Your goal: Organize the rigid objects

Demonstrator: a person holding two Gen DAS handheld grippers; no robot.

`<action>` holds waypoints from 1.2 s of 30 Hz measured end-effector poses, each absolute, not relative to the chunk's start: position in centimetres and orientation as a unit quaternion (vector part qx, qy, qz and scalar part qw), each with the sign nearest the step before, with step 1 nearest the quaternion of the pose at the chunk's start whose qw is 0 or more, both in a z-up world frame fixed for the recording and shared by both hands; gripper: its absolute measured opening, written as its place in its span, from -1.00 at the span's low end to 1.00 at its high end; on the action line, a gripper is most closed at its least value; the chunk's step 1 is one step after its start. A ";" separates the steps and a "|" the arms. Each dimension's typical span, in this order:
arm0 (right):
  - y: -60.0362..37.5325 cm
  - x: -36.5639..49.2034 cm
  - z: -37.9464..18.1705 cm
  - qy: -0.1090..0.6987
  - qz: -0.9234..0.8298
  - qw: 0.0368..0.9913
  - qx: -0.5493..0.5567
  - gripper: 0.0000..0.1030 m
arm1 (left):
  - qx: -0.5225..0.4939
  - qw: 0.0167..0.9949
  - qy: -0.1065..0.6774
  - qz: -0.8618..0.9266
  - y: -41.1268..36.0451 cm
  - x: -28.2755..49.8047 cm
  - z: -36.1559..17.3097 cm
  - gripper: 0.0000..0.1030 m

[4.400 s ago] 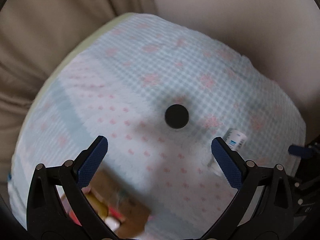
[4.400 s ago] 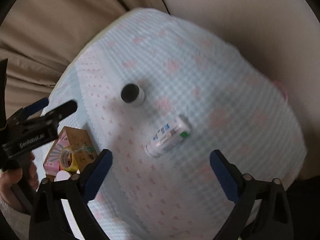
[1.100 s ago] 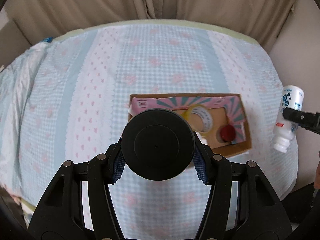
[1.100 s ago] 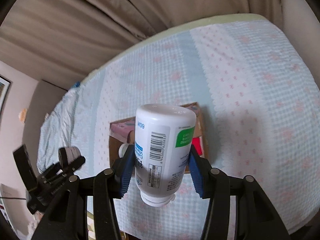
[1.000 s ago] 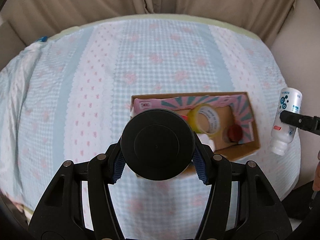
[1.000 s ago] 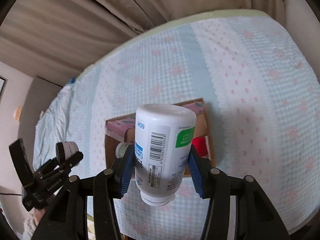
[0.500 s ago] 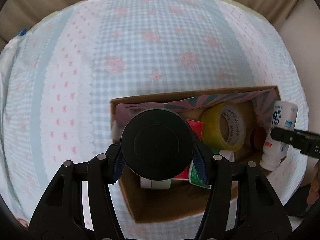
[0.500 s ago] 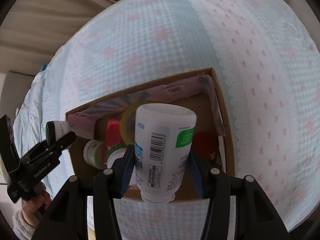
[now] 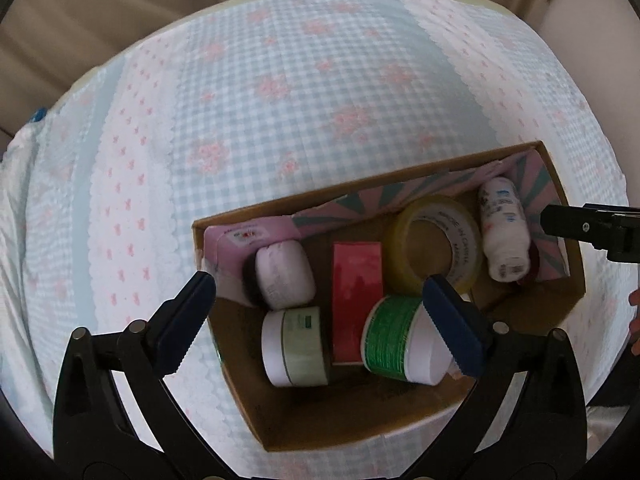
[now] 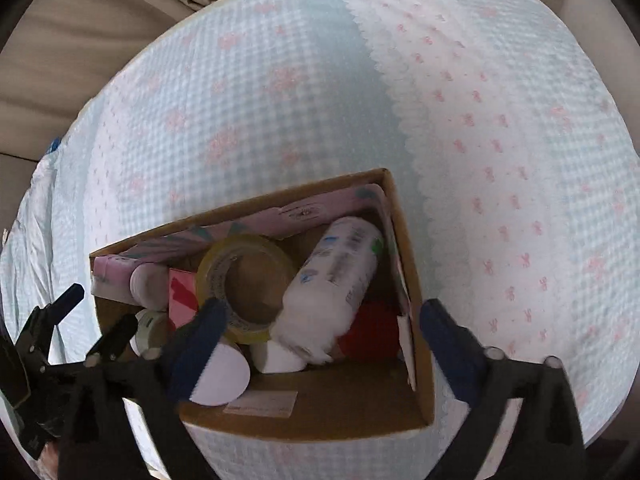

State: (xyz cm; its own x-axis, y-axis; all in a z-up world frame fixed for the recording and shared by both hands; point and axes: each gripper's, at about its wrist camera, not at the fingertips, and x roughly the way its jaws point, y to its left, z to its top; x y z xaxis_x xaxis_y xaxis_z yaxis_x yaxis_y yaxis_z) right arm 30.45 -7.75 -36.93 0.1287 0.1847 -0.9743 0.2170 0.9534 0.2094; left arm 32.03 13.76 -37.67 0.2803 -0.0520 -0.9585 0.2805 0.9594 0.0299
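1. Both things I carried a second ago have left my tongs: the black-lidded jar [image 9: 282,276] and the white bottle [image 10: 334,292] now lie in the cardboard box [image 9: 320,416] instead of between my pads.
2. My left gripper [image 9: 320,320] hangs above the near left part of the box, jaws opening, nothing between the blue pads.
3. My right gripper [image 10: 320,334] hangs above the near right part, jaws likewise opening, and the bottle lies below them, free of the pads.
4. Nearest in the box are a pale green jar with a white lid [image 9: 294,346] and a tub wrapped in green [image 9: 394,338], both on their sides.
5. Between them and running away from me lies a red carton [image 9: 356,292], long axis near to far.
6. The black-lidded jar rests on its side in the far left corner, white base towards me, against the pink patterned lining [image 9: 256,234].
7. A roll of yellowish tape [image 9: 436,250] leans right of the carton.
8. The white bottle, printed in blue with a green patch, lies along the right wall, long axis near to far, partly over something red [image 10: 374,330].
9. Beyond the box spreads the blue checked cloth [image 9: 304,80] with pink flowers.
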 end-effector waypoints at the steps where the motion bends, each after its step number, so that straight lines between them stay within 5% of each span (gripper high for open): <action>1: -7.9 30.0 -36.7 0.657 -0.010 0.738 0.154 0.90 | 0.096 0.795 0.590 -0.105 13.8 31.9 -37.4 1.00; 21: -8.9 25.0 -29.3 0.606 0.020 0.780 0.155 0.90 | 0.079 0.837 0.536 -0.071 11.9 25.5 -26.7 1.00; 36: -12.8 15.4 -5.4 0.433 0.048 0.898 0.054 0.90 | 0.011 0.933 0.358 -0.017 8.3 12.9 -2.8 1.00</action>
